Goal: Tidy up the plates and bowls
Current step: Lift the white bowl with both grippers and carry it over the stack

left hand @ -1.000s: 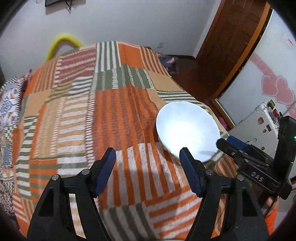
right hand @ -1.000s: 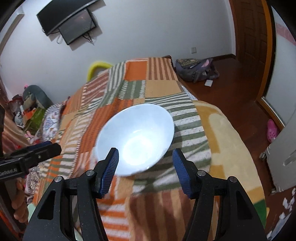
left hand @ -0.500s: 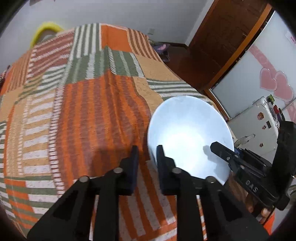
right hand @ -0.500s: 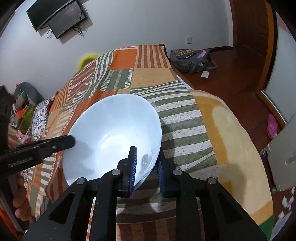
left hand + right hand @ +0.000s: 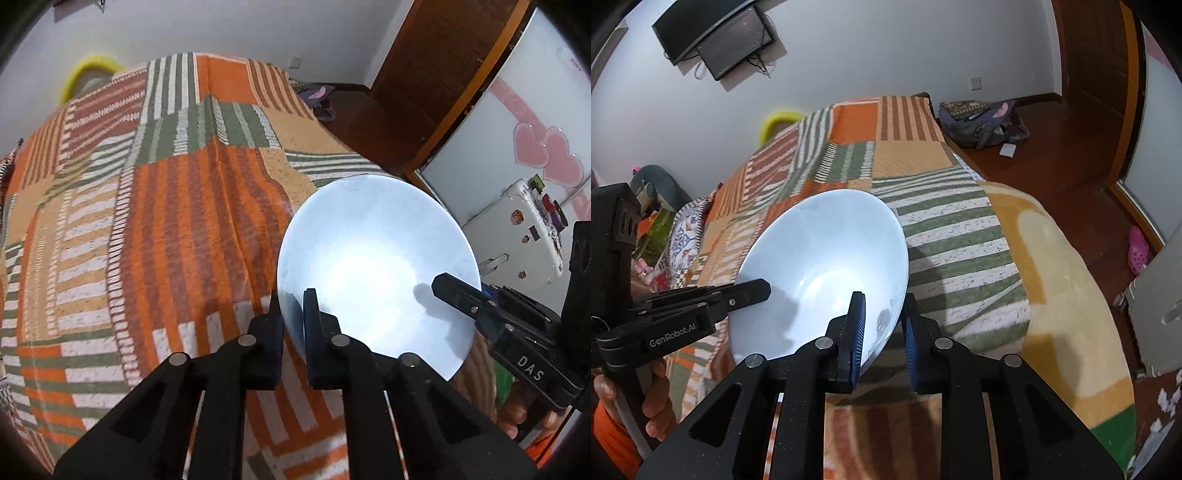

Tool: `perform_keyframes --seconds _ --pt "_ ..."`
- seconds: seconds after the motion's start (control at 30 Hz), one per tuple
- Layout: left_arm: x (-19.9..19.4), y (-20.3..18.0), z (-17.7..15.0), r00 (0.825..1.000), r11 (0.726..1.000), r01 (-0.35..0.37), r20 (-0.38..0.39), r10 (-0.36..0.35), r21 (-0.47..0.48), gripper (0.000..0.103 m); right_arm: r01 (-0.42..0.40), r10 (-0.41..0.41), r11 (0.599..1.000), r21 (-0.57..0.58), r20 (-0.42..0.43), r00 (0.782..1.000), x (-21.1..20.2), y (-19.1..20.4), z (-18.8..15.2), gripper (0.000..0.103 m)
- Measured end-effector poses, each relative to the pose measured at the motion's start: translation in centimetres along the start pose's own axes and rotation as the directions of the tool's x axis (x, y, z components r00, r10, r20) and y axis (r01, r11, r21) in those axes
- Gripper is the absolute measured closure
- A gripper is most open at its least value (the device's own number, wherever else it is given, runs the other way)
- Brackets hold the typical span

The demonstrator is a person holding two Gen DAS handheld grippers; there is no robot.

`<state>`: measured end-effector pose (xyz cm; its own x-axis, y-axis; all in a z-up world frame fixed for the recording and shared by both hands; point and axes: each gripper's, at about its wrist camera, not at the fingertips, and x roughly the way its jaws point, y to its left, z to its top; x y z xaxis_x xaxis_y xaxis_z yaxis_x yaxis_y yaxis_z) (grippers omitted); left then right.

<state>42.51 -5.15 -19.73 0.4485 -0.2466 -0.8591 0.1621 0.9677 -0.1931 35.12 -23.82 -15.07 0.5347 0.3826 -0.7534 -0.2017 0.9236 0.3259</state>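
1. The left gripper (image 5: 293, 306) is clamped on the left rim of the white bowl (image 5: 373, 273), one finger inside, one outside.
2. The bowl sits near the corner of the striped bedspread (image 5: 166, 229), tilted, its opening facing up toward both cameras; being round, it has no long axis.
3. The right gripper (image 5: 882, 314) pinches the opposite rim.
4. The bowl's underside is hidden.

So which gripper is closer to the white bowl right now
Neither: both are shut on the white bowl. The left gripper pinches one side of the rim, and the right gripper pinches the opposite side.
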Motion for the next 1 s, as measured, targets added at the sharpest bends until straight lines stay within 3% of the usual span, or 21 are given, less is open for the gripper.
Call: perform_keyframes --seconds 0.47,1.0 --pt "-12.2 -1.2 -5.7 0.99 1.0 -0.024 0.14 0.022 0.017 0.094 -0.059 0.067 0.995 -0.081 0.099 0.993 -7.9 5.9 -2.2 0.085" --pt "-23.4 2.1 -15.5 0.967 0.995 -0.078 0.238 0.089 -0.056 0.093 -0.146 0.17 0.97 -0.196 0.112 0.979 -11.1 13.4 -7.0 0.085"
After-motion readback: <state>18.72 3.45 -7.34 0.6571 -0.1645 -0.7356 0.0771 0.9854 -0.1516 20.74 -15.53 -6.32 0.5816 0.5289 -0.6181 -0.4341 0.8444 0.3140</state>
